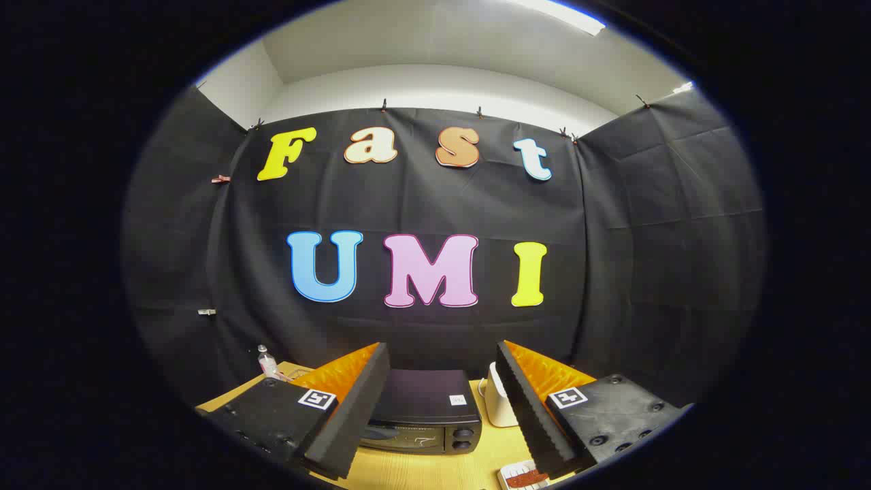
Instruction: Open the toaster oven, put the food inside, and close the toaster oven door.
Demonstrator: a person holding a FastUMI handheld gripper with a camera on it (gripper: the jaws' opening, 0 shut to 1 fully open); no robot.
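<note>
I hold the gripper (442, 408) with jaws released and empty; the toaster oven (425, 418) sits on the bench (408, 473) straight ahead between them, door shut, facing me, long axis crosswise.

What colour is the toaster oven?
Black, seen in the gripper view: the toaster oven sits beyond the open gripper.

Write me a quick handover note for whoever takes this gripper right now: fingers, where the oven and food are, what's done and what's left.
Gripper: open, fingers spread wide, holding nothing, raised above the table.
Toaster oven: on the table, just ahead between the fingers, door closed.
Food: on a white tray near the right finger, outside the oven.
Also there: a white container right of the oven, a bottle far left.
Done: nothing yet.
Left: open the door, load the food, close the door.
</note>
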